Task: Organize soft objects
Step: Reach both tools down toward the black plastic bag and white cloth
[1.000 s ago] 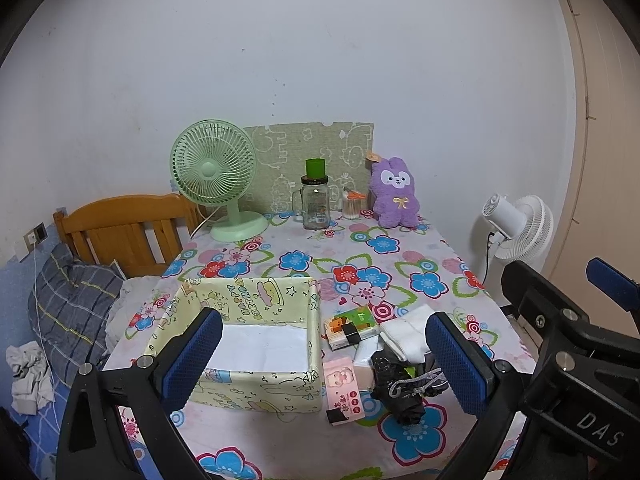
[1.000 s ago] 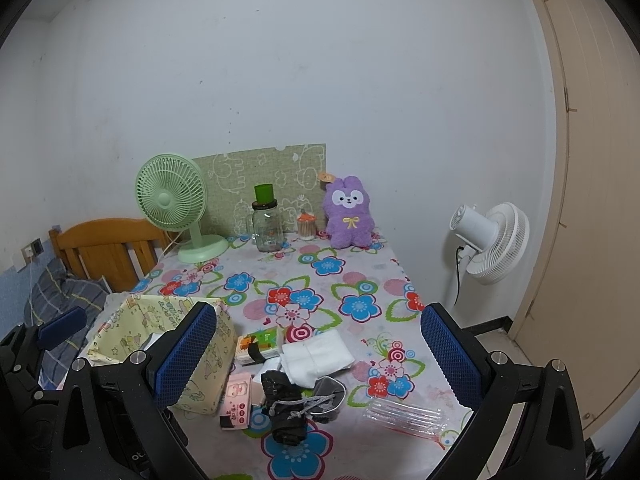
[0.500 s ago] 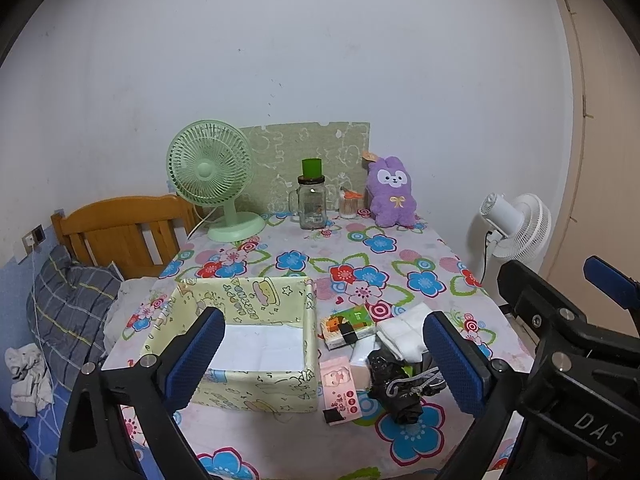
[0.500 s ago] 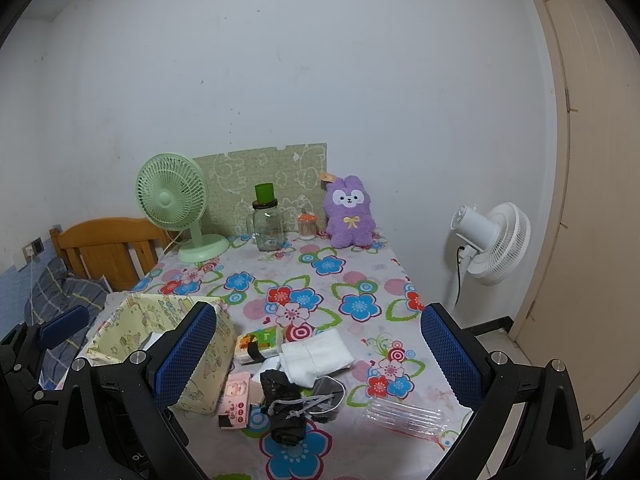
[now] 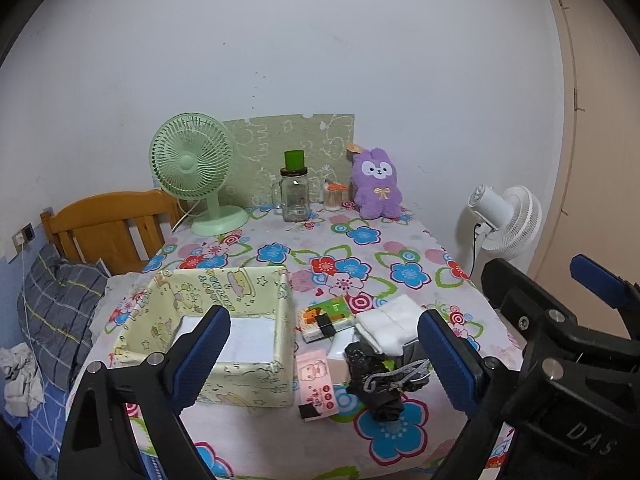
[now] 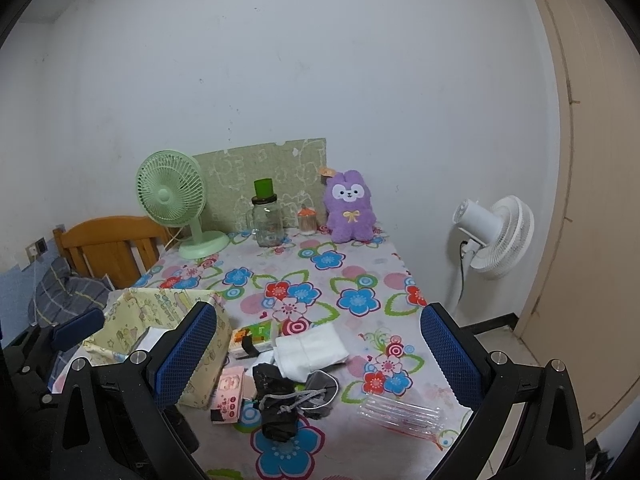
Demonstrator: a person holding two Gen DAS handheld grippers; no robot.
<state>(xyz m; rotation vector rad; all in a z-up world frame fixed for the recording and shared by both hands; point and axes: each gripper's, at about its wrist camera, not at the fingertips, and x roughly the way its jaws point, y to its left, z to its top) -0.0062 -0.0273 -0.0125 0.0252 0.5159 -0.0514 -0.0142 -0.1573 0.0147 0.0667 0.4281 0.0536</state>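
A yellow patterned fabric box (image 5: pixel 224 292) (image 6: pixel 120 336) stands open at the near left of the flowered table (image 5: pixel 280 436). Right of it lie a pink packet (image 5: pixel 316 384), a green-orange tissue pack (image 5: pixel 326 316), a folded white cloth (image 5: pixel 390 322) (image 6: pixel 312 350) and a black drawstring pouch (image 5: pixel 380 384) (image 6: pixel 280 400). A purple plush rabbit (image 5: pixel 378 184) (image 6: pixel 350 208) sits at the far edge. My left gripper (image 5: pixel 322 316) hovers before the table's near edge, its jaws closing with nothing between them. My right gripper (image 6: pixel 318 312) hangs open and empty beside it.
A green desk fan (image 5: pixel 192 168), a glass jar with a green lid (image 5: pixel 294 192) and a small jar stand at the back. A clear plastic packet (image 6: pixel 400 414) lies near right. A wooden headboard (image 5: pixel 104 224) is left, a white floor fan (image 5: pixel 508 216) right.
The left gripper's jaws have narrowed a little. Both views have hardly shifted, and nothing on the table has moved.
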